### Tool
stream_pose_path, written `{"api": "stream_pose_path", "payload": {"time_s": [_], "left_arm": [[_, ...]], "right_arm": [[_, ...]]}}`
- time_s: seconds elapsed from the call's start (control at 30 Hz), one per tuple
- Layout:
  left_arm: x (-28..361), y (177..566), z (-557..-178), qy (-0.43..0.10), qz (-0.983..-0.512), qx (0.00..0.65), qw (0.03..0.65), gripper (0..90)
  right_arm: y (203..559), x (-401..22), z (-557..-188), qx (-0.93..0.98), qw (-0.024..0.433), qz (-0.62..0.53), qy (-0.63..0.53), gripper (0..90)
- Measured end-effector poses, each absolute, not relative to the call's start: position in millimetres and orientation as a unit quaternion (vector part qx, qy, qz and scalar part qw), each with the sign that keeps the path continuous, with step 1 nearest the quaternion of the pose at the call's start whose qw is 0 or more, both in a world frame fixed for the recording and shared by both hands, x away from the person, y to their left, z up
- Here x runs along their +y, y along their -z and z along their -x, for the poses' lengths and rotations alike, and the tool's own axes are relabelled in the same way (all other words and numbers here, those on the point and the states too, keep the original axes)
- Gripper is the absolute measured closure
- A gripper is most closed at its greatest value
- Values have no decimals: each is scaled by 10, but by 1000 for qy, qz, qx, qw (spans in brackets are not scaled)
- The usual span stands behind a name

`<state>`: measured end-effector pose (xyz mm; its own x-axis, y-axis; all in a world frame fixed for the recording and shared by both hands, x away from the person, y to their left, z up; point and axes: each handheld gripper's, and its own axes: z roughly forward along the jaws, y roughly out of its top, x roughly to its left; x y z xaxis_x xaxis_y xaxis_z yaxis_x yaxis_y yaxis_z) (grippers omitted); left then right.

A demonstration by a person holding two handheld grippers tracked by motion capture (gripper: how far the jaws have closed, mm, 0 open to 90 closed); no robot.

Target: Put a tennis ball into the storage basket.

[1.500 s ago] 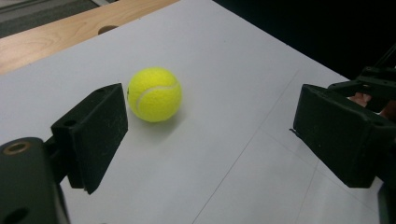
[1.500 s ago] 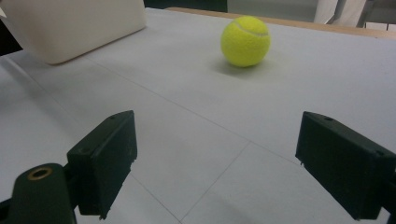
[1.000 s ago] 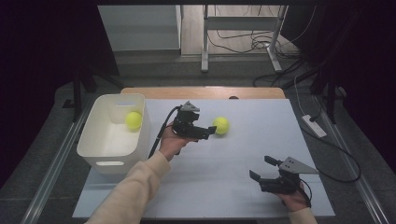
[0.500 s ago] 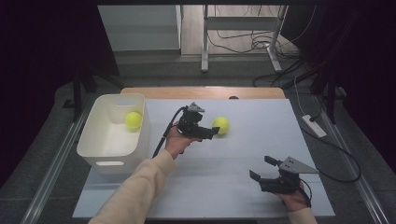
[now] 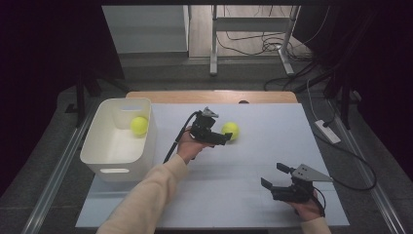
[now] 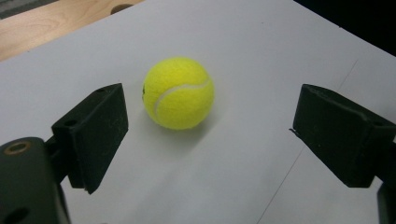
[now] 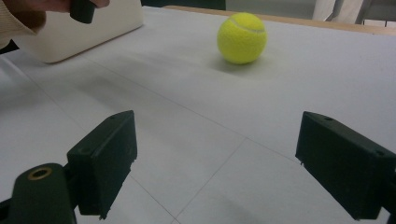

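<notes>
A yellow tennis ball (image 5: 230, 130) lies on the white table sheet near the middle; it also shows as the ball (image 6: 178, 93) ahead of my left jaws and as the ball (image 7: 242, 38) far ahead of my right jaws. My left gripper (image 5: 225, 138) is open right beside it, the jaws wide apart with the ball just beyond them, untouched. My left gripper (image 6: 208, 135) holds nothing. My right gripper (image 5: 273, 176) rests open near the front right of the table, empty. My right gripper (image 7: 215, 158) has bare sheet between its jaws. A second yellow ball (image 5: 139, 126) lies inside the white bin (image 5: 97, 153).
The white bin stands at the table's left side. A wooden strip (image 5: 209, 96) runs along the far edge. Cables and metal stand legs (image 5: 213, 44) lie on the floor beyond the table. A power strip (image 5: 327, 131) sits off the right edge.
My left gripper has moved right and lower toward the loose ball. The right gripper has stayed still.
</notes>
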<state>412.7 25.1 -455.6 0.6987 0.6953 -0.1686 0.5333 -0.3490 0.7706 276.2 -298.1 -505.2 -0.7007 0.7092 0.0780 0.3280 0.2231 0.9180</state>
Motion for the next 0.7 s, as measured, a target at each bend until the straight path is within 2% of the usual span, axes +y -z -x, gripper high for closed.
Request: {"api": "stream_pose_path", "payload": {"time_s": [0.7], "left_arm": [[193,4611,-4281,-93,-817,379,425,116]], "right_arm": [[5056,-2998,-2760,759,182,-343,-523,125]]}}
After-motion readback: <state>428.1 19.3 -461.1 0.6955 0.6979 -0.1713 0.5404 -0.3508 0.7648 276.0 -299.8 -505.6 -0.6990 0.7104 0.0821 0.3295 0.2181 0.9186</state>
